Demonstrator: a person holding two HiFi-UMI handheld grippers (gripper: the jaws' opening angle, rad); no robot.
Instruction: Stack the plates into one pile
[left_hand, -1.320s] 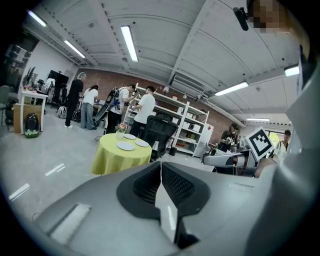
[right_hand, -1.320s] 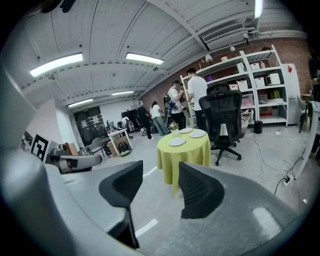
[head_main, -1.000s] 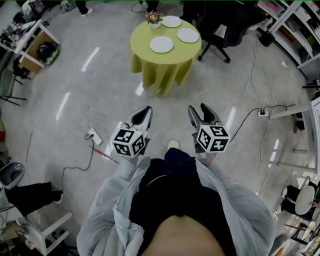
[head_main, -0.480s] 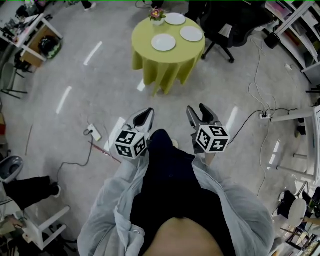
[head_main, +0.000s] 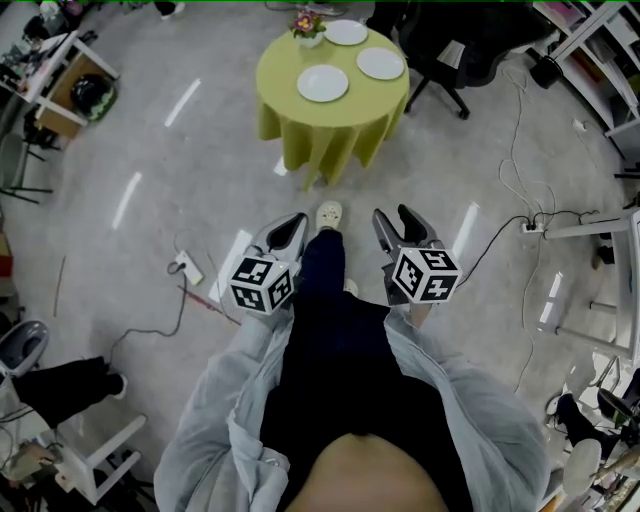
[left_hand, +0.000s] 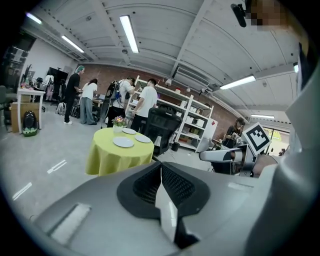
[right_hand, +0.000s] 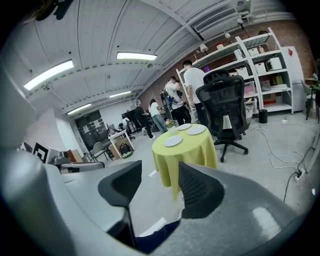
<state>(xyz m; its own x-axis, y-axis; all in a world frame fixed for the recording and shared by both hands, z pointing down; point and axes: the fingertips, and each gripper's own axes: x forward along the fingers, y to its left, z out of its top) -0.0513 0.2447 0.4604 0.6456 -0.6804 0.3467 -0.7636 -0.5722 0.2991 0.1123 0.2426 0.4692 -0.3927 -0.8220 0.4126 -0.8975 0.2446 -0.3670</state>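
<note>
Three round white plates (head_main: 323, 83) lie apart, not piled, on a round surface (head_main: 285, 70) with a yellow-green cloth, beside a small flower pot (head_main: 307, 22). Only the gripper views show people (left_hand: 90, 102) standing behind the surface, and a black chair (head_main: 440, 40) is just beside it. Well short of the surface, the left gripper (head_main: 290, 226) has its jaws pressed together on nothing, and the right gripper (head_main: 397, 220) has its jaws partly apart and empty.

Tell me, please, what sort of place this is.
Probably an open lab or workshop office: storage shelves, an office chair, loose cables on the bare floor, and a cloth-covered table staged with plates.
</note>
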